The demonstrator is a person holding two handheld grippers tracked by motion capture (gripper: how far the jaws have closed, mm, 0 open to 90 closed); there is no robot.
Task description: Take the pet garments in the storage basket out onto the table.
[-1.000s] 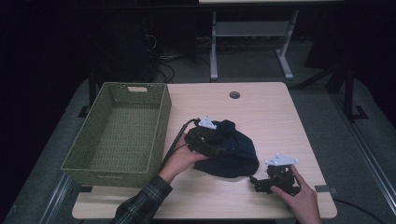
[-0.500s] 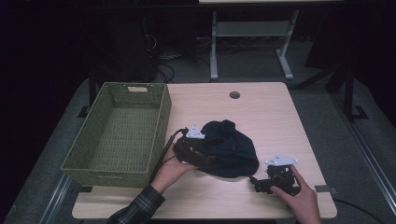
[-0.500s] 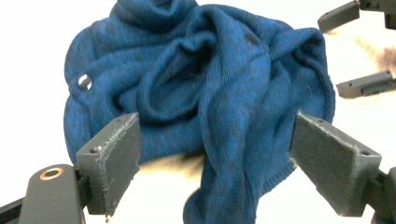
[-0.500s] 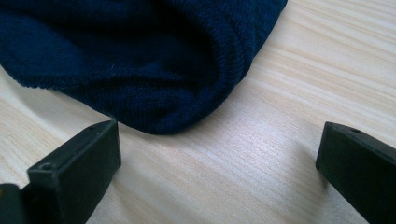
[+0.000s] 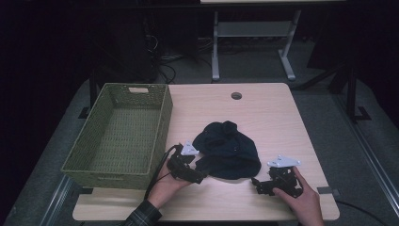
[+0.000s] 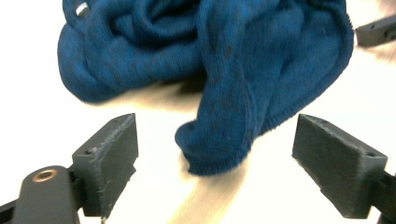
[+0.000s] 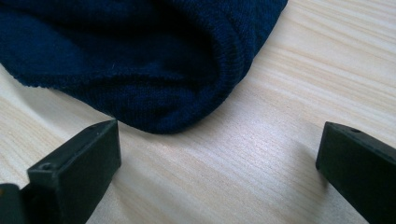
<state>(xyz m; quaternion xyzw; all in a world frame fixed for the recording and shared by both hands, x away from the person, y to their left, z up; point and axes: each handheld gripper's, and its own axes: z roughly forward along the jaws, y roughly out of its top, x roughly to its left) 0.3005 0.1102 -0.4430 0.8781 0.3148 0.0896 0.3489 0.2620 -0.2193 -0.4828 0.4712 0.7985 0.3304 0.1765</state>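
The knit hat (image 5: 229, 150) is plain dark navy, the woven basket (image 5: 117, 134) olive green, the table (image 5: 273, 113) pale wood grain, the person's sleeve (image 5: 141, 219) dark plaid.

The left gripper (image 5: 200, 178) lies low at about seven o'clock of the high view, held in the left hand (image 5: 164, 184), whose plaid-sleeved forearm comes in from six o'clock. Its jaws point toward three o'clock; they have just been opening and stand wide apart, pressing on nothing. The right gripper (image 5: 256, 183) sits at five o'clock in the right hand (image 5: 301, 200), jaws aimed toward nine o'clock and spread wide.
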